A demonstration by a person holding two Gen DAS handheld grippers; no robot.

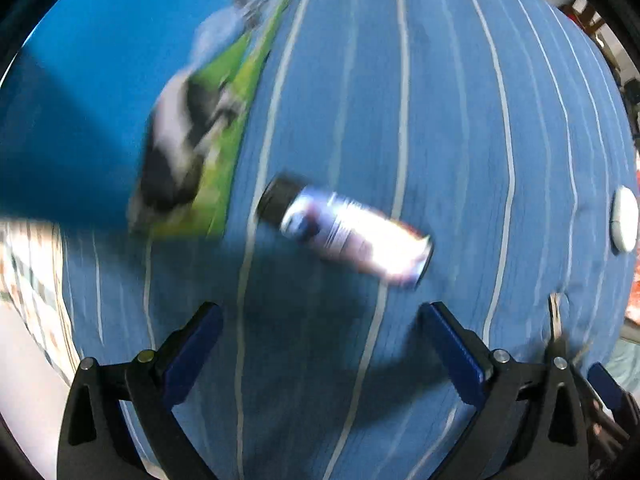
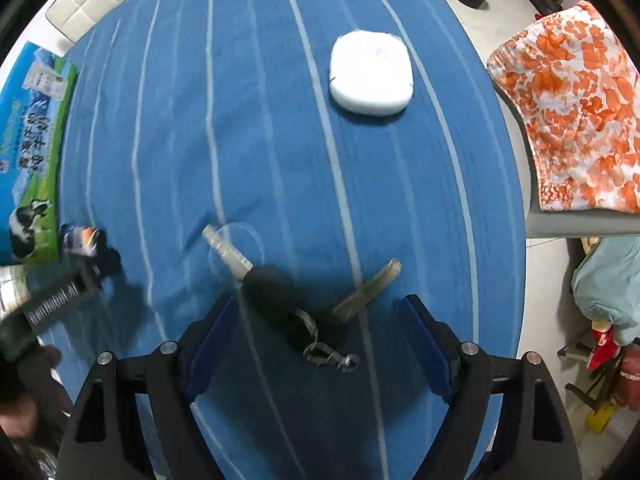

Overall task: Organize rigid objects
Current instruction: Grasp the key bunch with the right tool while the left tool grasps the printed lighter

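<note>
The right gripper [image 2: 320,336] pointed down at the blue striped tablecloth [image 2: 400,200] with its jaws spread; the bunch of keys [image 2: 296,304] lay between them, pads clear of it on both sides. At twelve o'clock, well apart from the keys, sat the white case [image 2: 370,78]. At nine o'clock lay the printed carton [image 2: 32,152].

The left gripper [image 1: 320,340] also had its jaws spread and held nothing. Just beyond them, at twelve o'clock, the small bottle [image 1: 348,228] lay on its side, black cap toward ten o'clock near the carton [image 1: 192,152]. The view was blurred.
</note>
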